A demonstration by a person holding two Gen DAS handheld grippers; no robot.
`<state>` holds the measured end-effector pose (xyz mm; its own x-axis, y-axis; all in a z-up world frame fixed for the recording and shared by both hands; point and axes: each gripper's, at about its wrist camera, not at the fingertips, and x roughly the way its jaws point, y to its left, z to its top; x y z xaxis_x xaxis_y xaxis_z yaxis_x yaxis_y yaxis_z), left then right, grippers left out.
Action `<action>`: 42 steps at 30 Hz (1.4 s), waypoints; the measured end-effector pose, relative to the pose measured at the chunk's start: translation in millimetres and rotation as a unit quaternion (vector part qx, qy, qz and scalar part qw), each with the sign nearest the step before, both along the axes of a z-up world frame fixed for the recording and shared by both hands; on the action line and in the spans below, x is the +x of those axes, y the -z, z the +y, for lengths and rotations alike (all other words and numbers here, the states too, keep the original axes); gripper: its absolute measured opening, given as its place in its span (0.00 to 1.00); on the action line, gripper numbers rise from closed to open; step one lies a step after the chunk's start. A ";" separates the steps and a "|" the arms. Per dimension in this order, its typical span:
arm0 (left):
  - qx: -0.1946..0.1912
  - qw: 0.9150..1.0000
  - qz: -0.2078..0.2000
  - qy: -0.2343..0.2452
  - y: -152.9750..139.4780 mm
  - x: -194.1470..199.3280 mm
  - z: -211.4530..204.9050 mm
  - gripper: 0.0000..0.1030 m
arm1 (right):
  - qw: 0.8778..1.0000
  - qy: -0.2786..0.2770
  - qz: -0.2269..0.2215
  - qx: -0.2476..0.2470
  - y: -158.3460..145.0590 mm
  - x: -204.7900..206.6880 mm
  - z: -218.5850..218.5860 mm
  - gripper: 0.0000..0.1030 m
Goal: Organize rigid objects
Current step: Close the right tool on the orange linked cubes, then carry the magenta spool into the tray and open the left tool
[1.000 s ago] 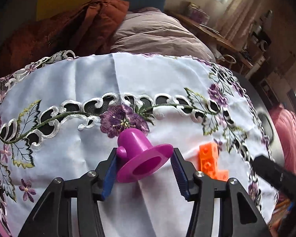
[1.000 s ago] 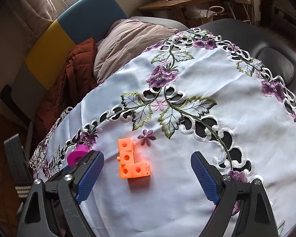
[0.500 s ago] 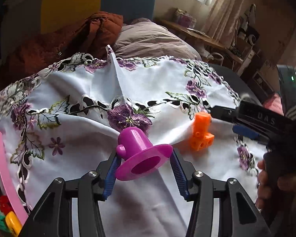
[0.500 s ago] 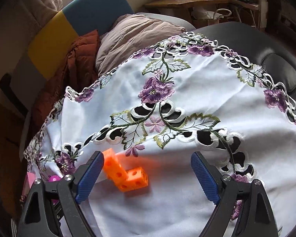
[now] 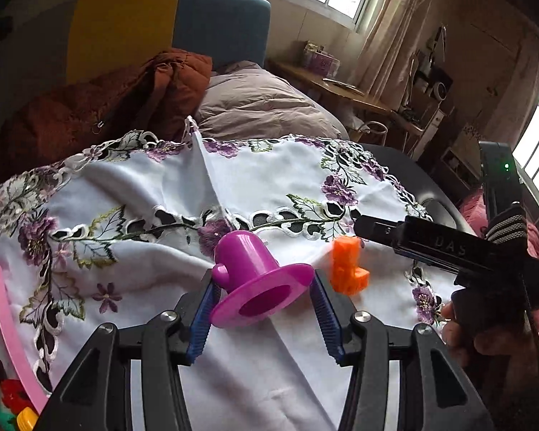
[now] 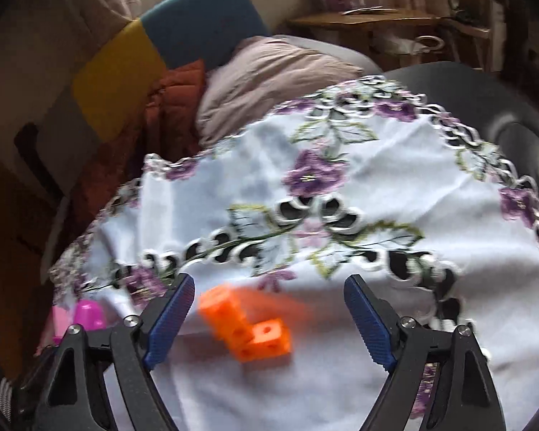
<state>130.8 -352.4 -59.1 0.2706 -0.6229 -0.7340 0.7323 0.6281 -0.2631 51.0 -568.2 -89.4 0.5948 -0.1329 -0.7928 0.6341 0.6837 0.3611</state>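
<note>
My left gripper is shut on a magenta flanged cup and holds it above the white embroidered tablecloth. An orange block piece lies on the cloth to its right. In the right wrist view the orange block piece lies on the cloth between the open jaws of my right gripper, nearer the left finger. The magenta cup shows at the lower left there. My right gripper body shows in the left wrist view, reaching toward the block.
A pink tray rim with red and yellow toys sits at the lower left. A brown jacket and a beige pillow lie beyond the cloth. Black table surface shows at the right.
My left gripper has lifted and pulled back with the magenta cup. My right gripper has moved closer over the orange block, which now sits between its jaws.
</note>
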 end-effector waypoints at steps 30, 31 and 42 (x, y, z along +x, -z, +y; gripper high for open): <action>-0.016 0.998 0.045 -0.048 1.7 -37.4 92.0 0.50 | 0.995 -0.009 0.083 -0.054 38.4 24.5 3.5 0.41; -0.017 0.998 0.043 -0.049 0.7 -37.5 93.6 0.50 | 0.995 0.003 0.082 -0.048 38.3 21.1 -1.5 0.41; -0.025 0.997 0.013 -0.077 -20.9 -50.1 126.3 0.50 | 0.993 -0.011 0.095 -0.071 35.0 20.8 5.6 0.40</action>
<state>80.7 -226.1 -38.3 0.3469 -0.6123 -0.7105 0.6216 0.7174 -0.3147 71.8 -562.7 -124.4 0.4400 -0.2400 -0.8654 0.6653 0.7343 0.1346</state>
